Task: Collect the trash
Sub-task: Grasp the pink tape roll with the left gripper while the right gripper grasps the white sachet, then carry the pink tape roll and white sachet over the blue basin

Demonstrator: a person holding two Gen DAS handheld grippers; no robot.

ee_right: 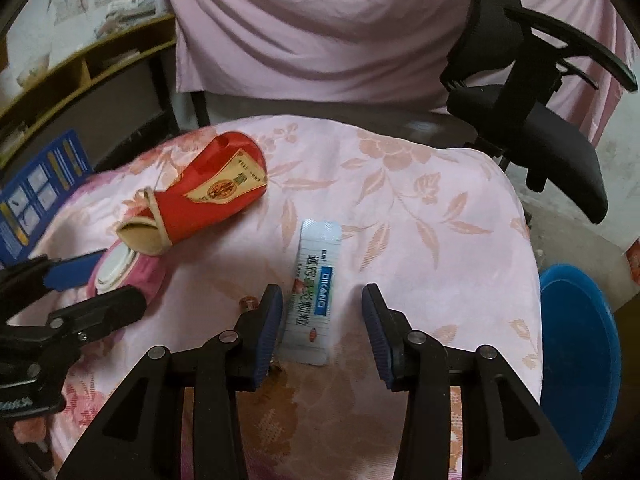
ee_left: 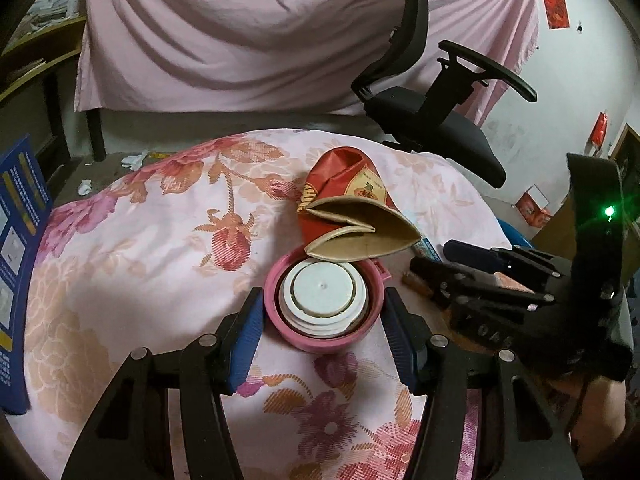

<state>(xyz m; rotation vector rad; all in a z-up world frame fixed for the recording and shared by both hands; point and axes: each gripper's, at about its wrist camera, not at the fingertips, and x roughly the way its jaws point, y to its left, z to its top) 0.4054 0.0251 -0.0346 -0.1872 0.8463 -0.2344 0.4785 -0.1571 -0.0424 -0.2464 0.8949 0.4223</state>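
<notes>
Left gripper (ee_left: 324, 320): fingers seemingly pinching pink lid (ee_left: 320, 304); lift straight.
Right gripper (ee_right: 320, 332): open, empty over sachet (ee_right: 316, 292); centre first.

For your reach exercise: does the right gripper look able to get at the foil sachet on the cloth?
Probably yes. The right gripper has open jaws either side of the foil sachet, which lies flat on the floral cloth with nothing over it.

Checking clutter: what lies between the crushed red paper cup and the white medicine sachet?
Only bare floral tablecloth between the cup and sachet, per the right wrist view.
</notes>
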